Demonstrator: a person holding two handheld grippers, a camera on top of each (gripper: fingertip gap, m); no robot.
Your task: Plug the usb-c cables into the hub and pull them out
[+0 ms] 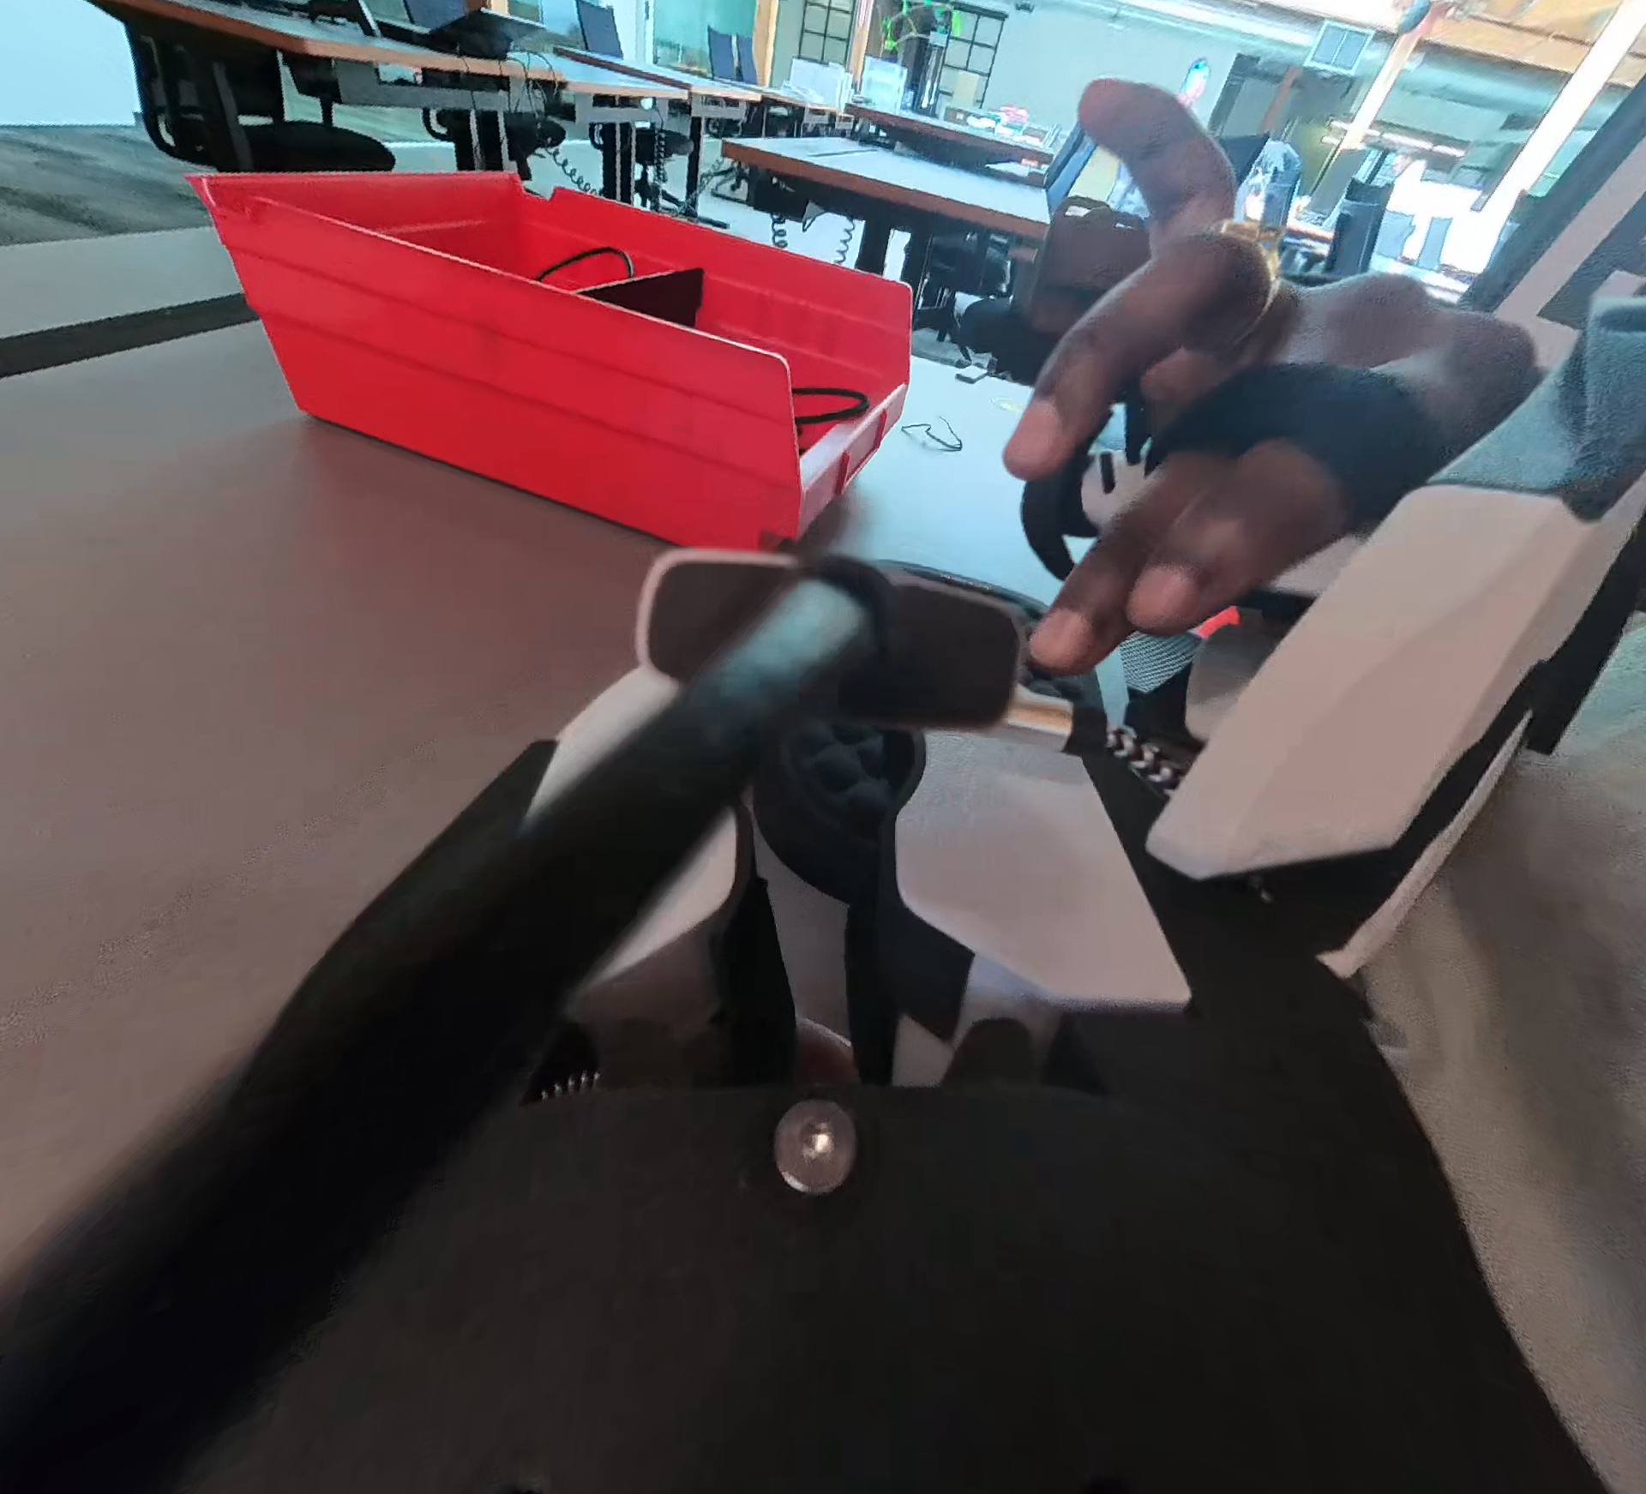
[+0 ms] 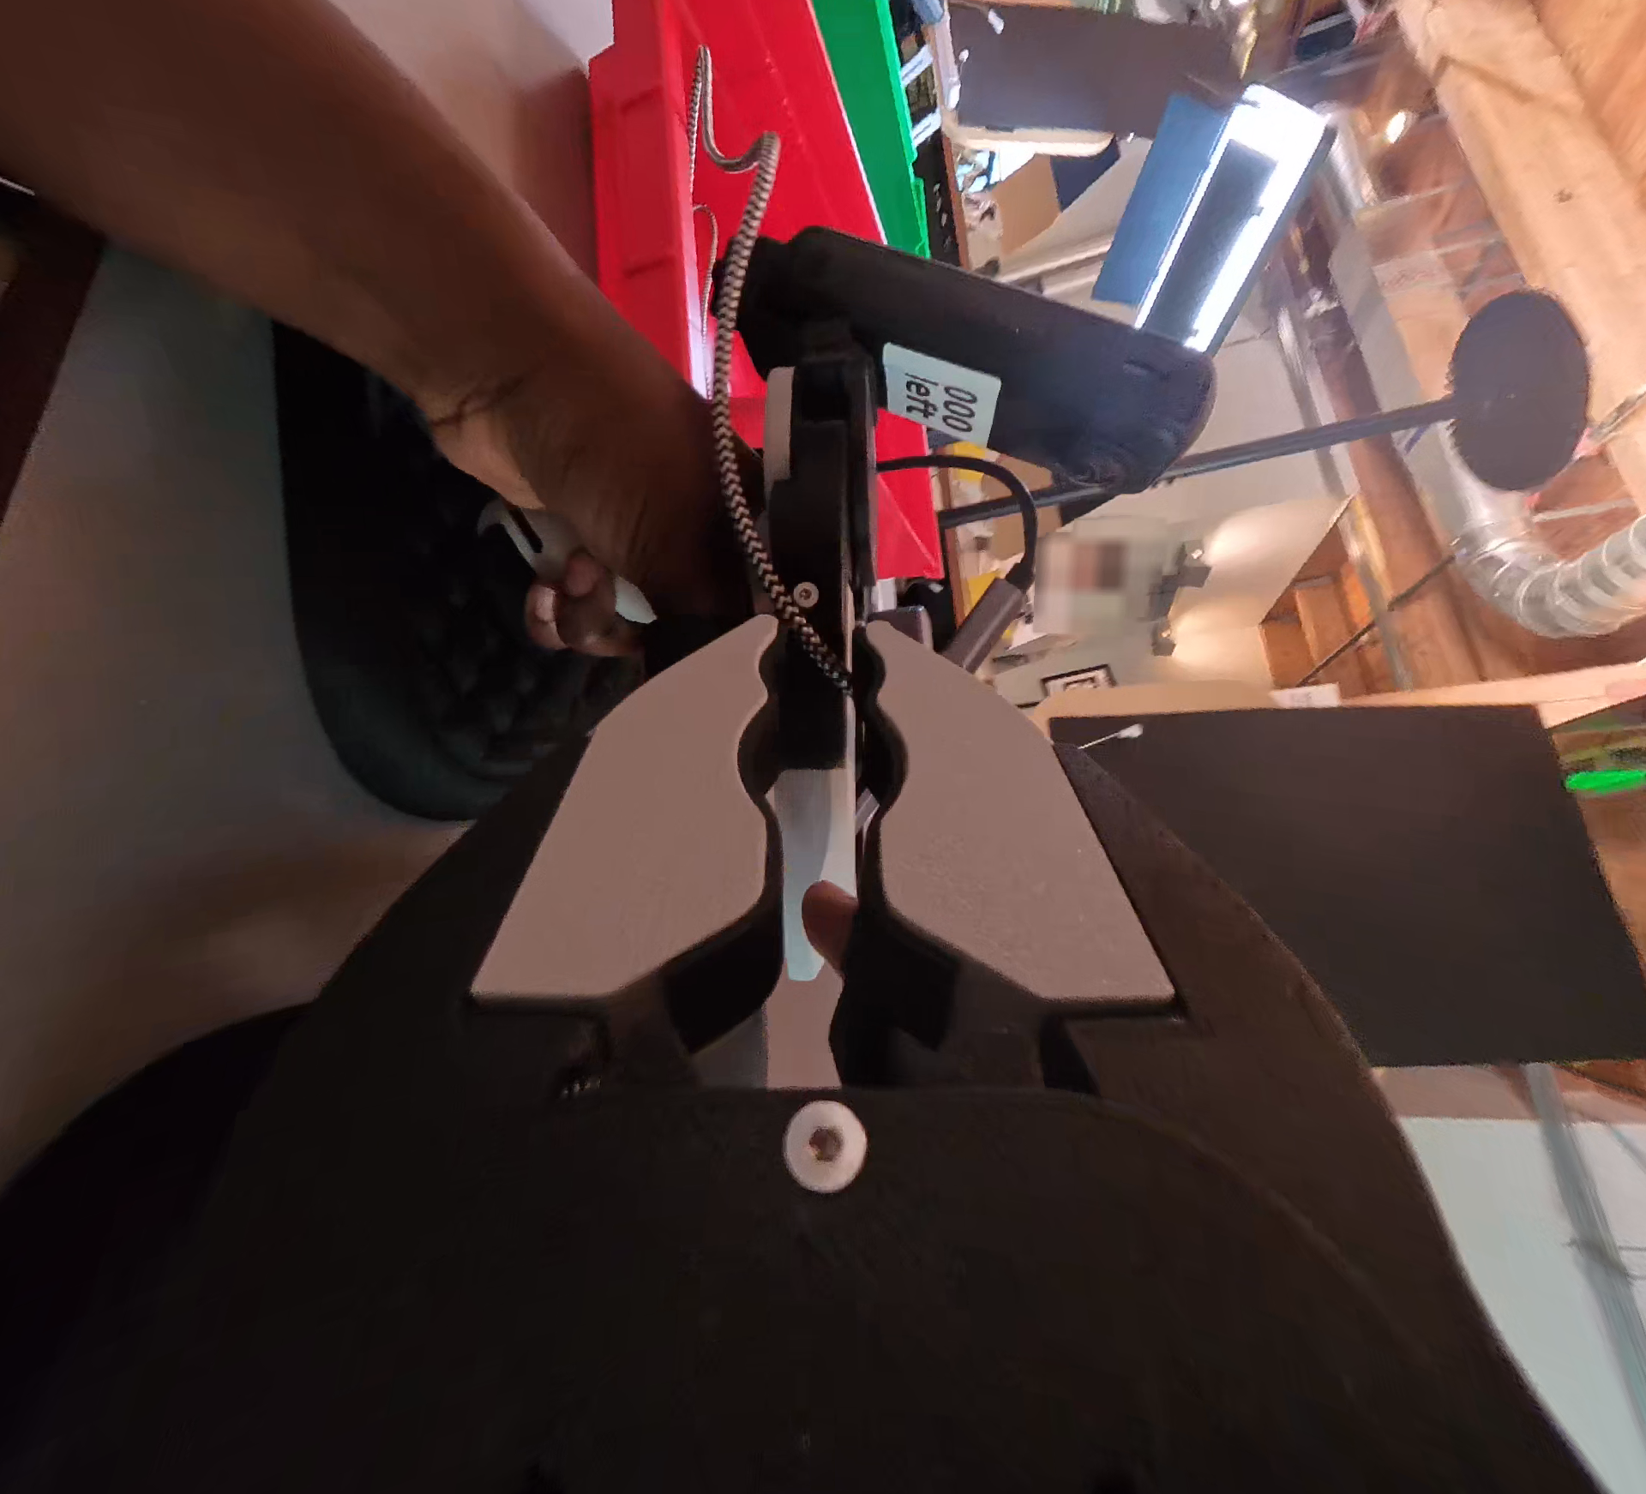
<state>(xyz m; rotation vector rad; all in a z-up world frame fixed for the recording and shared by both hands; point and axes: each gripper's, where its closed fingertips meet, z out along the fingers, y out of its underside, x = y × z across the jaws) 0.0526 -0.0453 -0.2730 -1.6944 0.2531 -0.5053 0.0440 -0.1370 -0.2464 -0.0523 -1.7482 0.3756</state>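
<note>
Closed around the braided cable [image 2: 746,534] at twelve o'clock, the right gripper [image 2: 824,730] is seen meeting the hub [image 1: 828,632] pinched by the left gripper [image 1: 833,748], the plug seemingly being seated at three o'clock, with pulling out judged still undone.

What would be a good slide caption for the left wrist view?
Left gripper holds the hub beside a red bin while a hand reaches in.
</note>
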